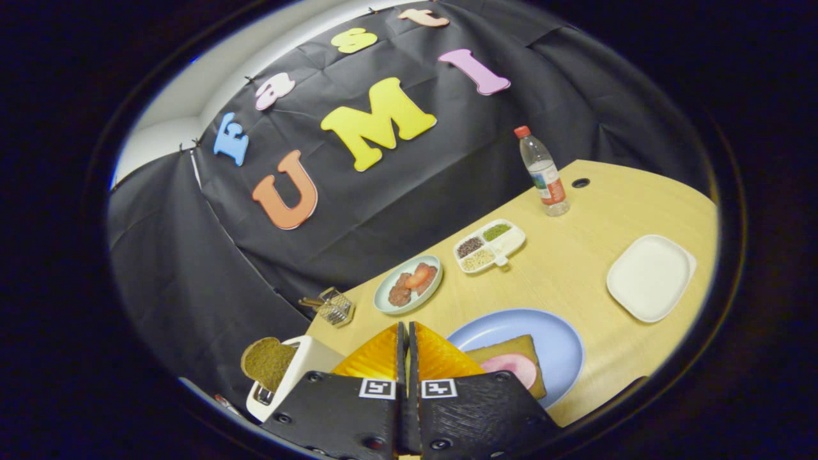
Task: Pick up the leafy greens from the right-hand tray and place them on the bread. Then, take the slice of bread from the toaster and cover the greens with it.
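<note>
My gripper (407,327) is shut, its two orange fingers (377,354) pressed together with nothing between them. It hangs tilted above the near edge of the table. Just beyond the fingers to the right lies a blue plate (562,338) holding a slice of brown bread (511,348) with a pink round of ham (514,367) on top. Left of the fingers stands a white toaster (287,377) with a brown bread slice (267,363) sticking out of its slot. Far to the right sits a white square tray (650,276) whose surface looks bare.
Beyond the fingers are a pale green plate (390,300) with meat and a tomato slice, a white divided dish (489,245) of seeds, a small glass jar (335,308) and a water bottle (543,172) on the wooden table (575,255). Black cloth walls stand behind.
</note>
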Tool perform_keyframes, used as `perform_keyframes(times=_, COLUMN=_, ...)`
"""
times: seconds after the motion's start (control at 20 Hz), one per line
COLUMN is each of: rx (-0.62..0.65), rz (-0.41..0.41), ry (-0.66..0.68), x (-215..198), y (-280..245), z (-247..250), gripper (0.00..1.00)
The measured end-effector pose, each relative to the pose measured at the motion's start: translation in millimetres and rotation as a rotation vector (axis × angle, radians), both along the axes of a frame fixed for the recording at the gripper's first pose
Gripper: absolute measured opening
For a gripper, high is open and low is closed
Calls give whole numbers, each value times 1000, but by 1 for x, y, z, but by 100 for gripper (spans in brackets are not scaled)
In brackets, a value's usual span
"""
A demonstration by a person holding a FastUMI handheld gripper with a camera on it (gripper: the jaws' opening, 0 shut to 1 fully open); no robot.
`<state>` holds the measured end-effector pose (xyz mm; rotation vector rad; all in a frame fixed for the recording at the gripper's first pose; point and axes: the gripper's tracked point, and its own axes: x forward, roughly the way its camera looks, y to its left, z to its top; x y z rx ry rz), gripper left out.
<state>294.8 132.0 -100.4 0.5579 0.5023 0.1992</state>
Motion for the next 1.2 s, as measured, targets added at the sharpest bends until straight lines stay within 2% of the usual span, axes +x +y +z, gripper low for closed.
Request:
perform_keyframes(times=0.4, rx=-81, rz=-69, ry=90, x=3, y=-58, z=-54, gripper=0)
perform_keyframes(times=0.6, rx=-143, rz=-44, ry=144, x=-1, y=-73, z=-80, gripper=1)
perform_keyframes(times=0.7, rx=-168, rz=-27, ry=144, x=-2, y=-74, z=-87, gripper=11)
perform_keyframes(times=0.9, rx=-229, rz=-24, ry=124, x=-5, y=-84, z=-85, gripper=42)
perform_keyframes(times=1.2, rx=-361, rz=-67, ry=-5, x=-23, y=-85, z=-35, gripper=88)
